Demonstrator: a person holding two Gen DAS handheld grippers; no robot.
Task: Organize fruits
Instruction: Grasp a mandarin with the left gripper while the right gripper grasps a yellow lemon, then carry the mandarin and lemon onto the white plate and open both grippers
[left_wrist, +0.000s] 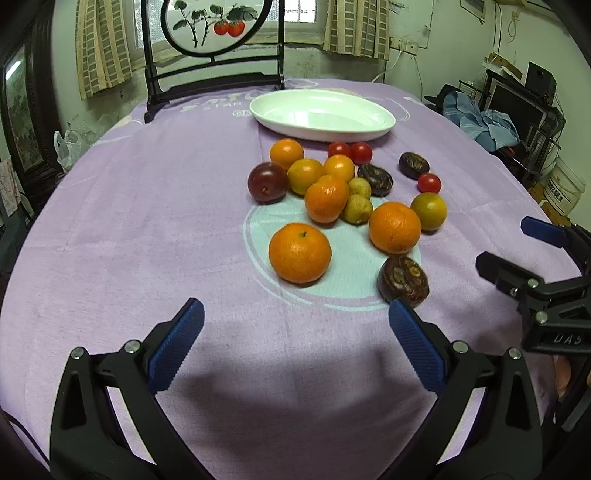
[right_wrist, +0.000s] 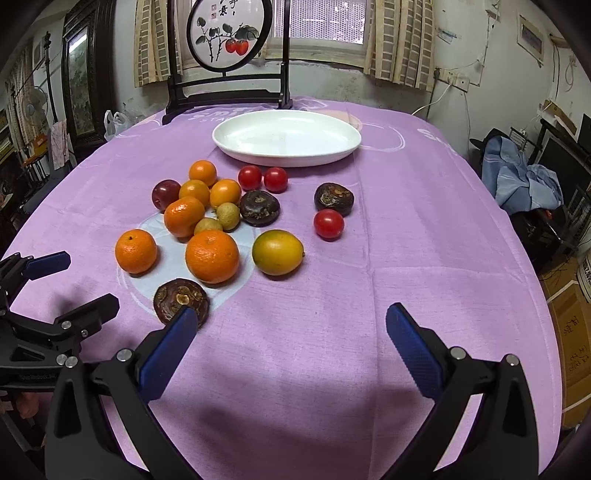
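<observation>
both fingers spread wide, holding nothing: left gripper (left_wrist: 295, 325), right gripper (right_wrist: 290, 326); fruits (right_wrist: 212, 254) beside white plate (right_wrist: 286, 157).

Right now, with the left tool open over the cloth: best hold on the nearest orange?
Grip the nearest orange across its widest middle, coming straight in from the near side. It sits stem-up and apart from the other fruit, with bare cloth on its left and near sides, so both fingers of the left tool have room. Judged from these views only.
</observation>
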